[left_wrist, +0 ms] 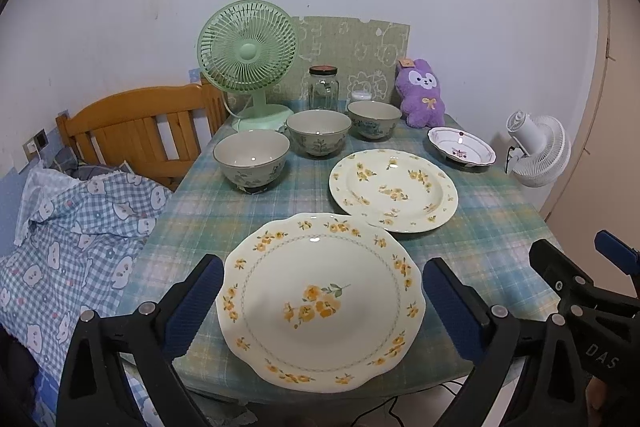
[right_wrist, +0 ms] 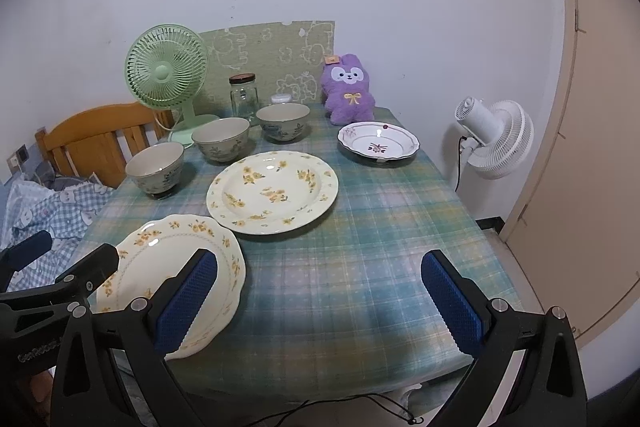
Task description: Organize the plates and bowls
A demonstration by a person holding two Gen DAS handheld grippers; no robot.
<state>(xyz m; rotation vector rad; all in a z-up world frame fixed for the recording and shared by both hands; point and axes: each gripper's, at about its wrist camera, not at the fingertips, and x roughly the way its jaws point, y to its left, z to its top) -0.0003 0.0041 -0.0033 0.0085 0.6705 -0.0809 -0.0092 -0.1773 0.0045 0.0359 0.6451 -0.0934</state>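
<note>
Blue-padded fingers of the left gripper (left_wrist: 322,301) spread wide above a scalloped yellow-flowered plate (left_wrist: 320,297) at the surface's (left_wrist: 248,215) near edge. Right wrist view: right gripper (right_wrist: 320,299) fingers spread over bare cloth; 3 bowls (right_wrist: 221,139) stand behind.

A green fan (left_wrist: 248,55), glass jar (left_wrist: 323,89), purple plush rabbit (left_wrist: 423,93), white fan (right_wrist: 496,139) and wooden headboard (left_wrist: 136,127)

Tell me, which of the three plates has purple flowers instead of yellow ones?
The small plate at the far right, in front of the purple plush toy. Its rim line and centre flower are purple; both bigger plates carry yellow blossoms.
</note>
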